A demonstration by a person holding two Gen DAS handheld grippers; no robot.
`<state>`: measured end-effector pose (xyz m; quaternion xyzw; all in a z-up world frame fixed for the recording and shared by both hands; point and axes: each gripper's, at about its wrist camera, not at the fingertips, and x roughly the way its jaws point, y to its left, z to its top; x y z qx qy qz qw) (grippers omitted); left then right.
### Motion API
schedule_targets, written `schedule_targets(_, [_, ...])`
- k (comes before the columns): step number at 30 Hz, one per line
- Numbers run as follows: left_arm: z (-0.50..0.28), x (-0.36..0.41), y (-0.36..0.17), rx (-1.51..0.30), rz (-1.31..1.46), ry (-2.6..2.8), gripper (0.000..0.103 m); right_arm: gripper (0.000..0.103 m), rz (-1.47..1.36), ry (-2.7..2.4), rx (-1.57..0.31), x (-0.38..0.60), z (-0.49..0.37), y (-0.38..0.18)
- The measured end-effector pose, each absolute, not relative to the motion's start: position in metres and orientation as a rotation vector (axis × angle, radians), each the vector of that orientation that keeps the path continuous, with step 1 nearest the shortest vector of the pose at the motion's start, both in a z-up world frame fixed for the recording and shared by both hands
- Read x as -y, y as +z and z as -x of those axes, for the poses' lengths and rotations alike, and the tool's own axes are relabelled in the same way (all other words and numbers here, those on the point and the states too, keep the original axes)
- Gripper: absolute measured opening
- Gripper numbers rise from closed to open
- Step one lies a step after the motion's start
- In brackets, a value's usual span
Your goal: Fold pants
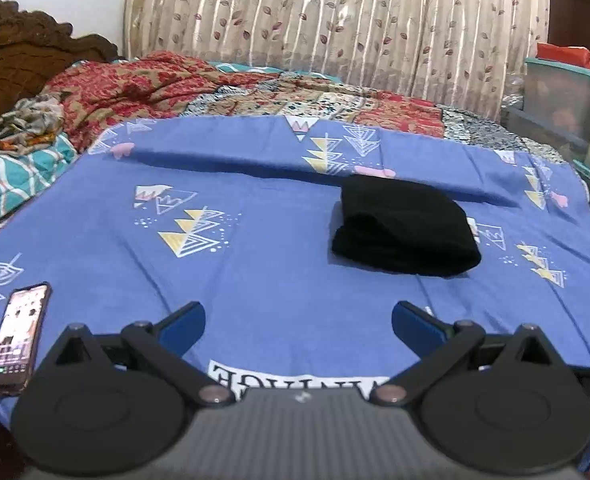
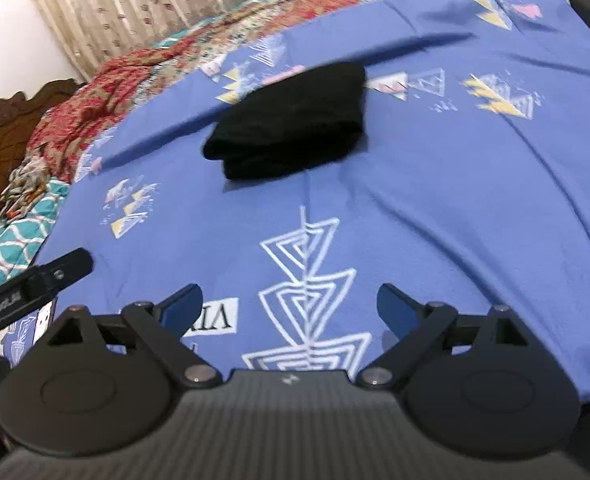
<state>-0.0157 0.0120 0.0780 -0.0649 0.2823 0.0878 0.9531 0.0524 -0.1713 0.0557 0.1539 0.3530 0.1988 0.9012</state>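
Your left gripper [image 1: 298,320] has its jaws spread wide with nothing between them, only blue bedsheet [image 1: 255,280]. Your right gripper [image 2: 290,306] is just as wide and empty over the same sheet. Folded into a small black bundle, the pants [image 1: 405,230] lie well ahead of both sets of jaws, untouched. Beside your left jaw lies a phone [image 1: 17,340].
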Motion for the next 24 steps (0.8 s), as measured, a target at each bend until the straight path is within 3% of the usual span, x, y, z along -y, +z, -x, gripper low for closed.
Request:
schedule_targets(10, [0.014, 0.002, 0.083, -0.54, -0.041, 0.273, 0.103, 0.096, -0.304, 0.439, -0.756, 0.167, -0.045, 0.052])
schedule_targets(24, [-0.003, -0.006, 0.07, -0.727, 0.007, 0.211, 0.103, 0.096, -0.293, 0.455, -0.751, 0.166, -0.042, 0.054])
